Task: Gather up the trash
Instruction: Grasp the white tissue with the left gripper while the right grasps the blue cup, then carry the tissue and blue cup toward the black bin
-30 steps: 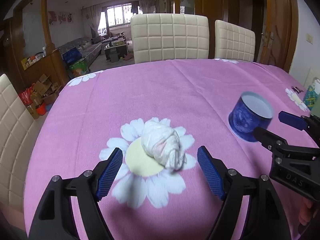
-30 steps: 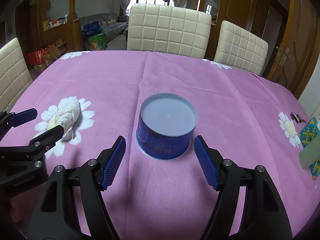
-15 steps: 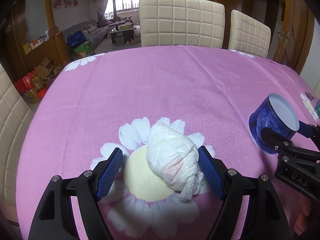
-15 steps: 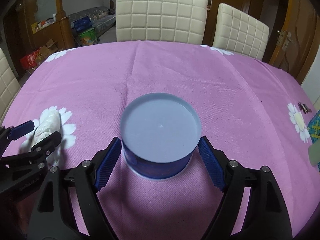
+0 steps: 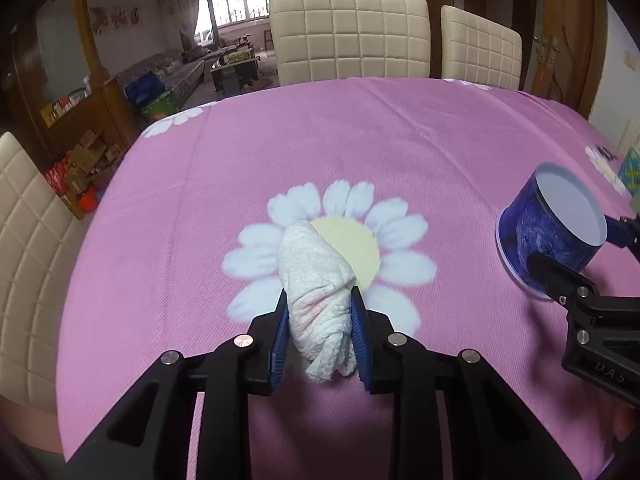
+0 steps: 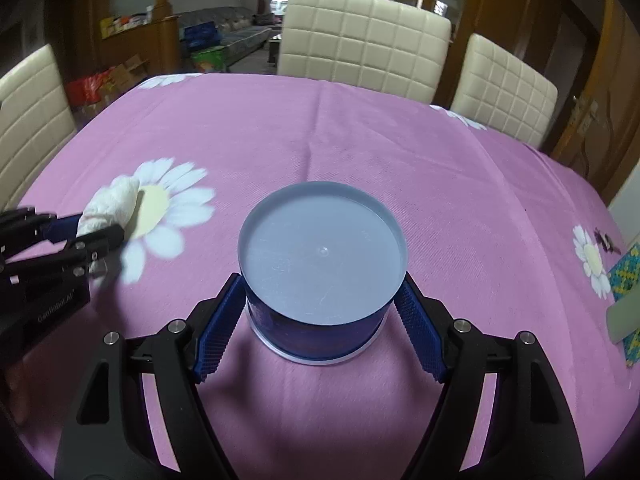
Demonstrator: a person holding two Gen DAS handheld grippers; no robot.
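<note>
Two hand-held grippers work over a table w/ a pink daisy-print cloth (image 5: 400,140), cream quilted chairs (image 5: 348,36) along its far edge.

L to R:

(a) Left gripper (image 5: 320,332): blue ribbed pads (image 5: 279,344) pinched in on both sides of a crumpled white tissue wad (image 5: 316,300). Jaws nearly closed, only the wad's width between them. Wad lies lengthwise along the fingers; far end rests over the left side of a daisy's yellow centre (image 5: 352,248), near end pokes out behind the pads. Whether it is lifted off the cloth cannot be told. Position: left-of-centre part of the surface, toward the near edge. In the right wrist view the same wad (image 6: 112,204) shows at far left, held in that gripper (image 6: 94,228).

(b) Right gripper (image 6: 320,308): jaws spread wide around a squat blue tub (image 6: 320,328) w/ a pale grey-blue lid (image 6: 320,252). Left pad (image 6: 220,328) sits against the tub wall; right pad (image 6: 420,328) at or just off the lid rim, so firm contact cannot be told. Tub stands upright, mid-surface, toward the near edge. Left wrist view: tub (image 5: 552,232) well right of the wad, apart from it.

(c) Right edge of the surface: second daisy print (image 6: 590,256), small dark item (image 6: 604,236) near it, patterned blue-yellow packet (image 6: 628,276) cut off by frame.
</note>
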